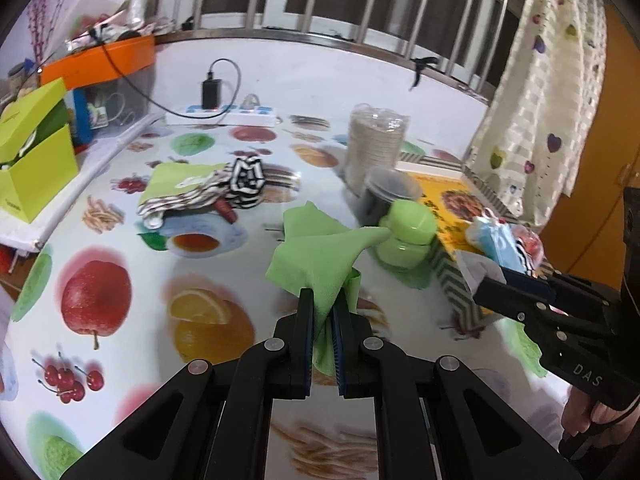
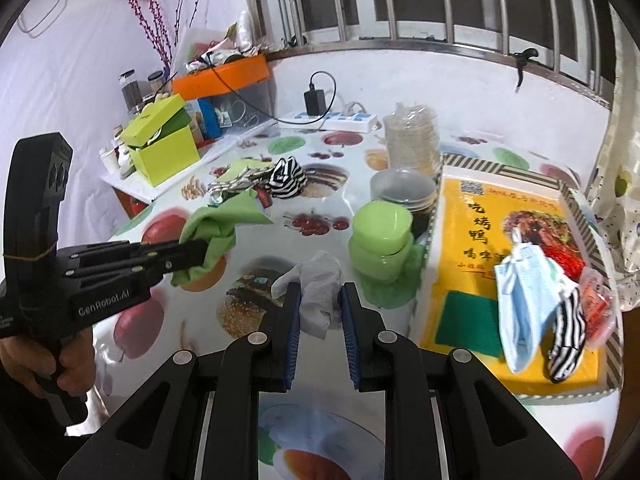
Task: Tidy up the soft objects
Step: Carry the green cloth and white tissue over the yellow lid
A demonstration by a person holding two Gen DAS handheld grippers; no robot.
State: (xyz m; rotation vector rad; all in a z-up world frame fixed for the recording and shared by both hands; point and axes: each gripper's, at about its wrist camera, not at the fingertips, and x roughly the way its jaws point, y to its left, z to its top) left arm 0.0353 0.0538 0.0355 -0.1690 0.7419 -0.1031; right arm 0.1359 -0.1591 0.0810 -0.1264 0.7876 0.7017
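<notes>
My left gripper (image 1: 323, 300) is shut on a light green cloth (image 1: 320, 256), which fans out above the fruit-print table. The right wrist view shows that same gripper (image 2: 204, 250) at the left with the green cloth (image 2: 224, 224) bunched at its tips. My right gripper (image 2: 320, 300) is shut on a crumpled grey-white tissue (image 2: 318, 292), held off the table. In the left wrist view it (image 1: 486, 280) enters from the right with the tissue (image 1: 476, 270). A striped cloth pile (image 2: 284, 176) lies further back on the table.
A shallow box with a yellow print (image 2: 460, 240) at the right holds a blue face mask (image 2: 524, 300), a striped sock (image 2: 568, 332) and red packets. Green lidded jars (image 2: 380, 244), a dark tub (image 2: 400, 192) and stacked cups (image 2: 412, 140) stand beside it. A lime box (image 2: 164, 148) sits back left.
</notes>
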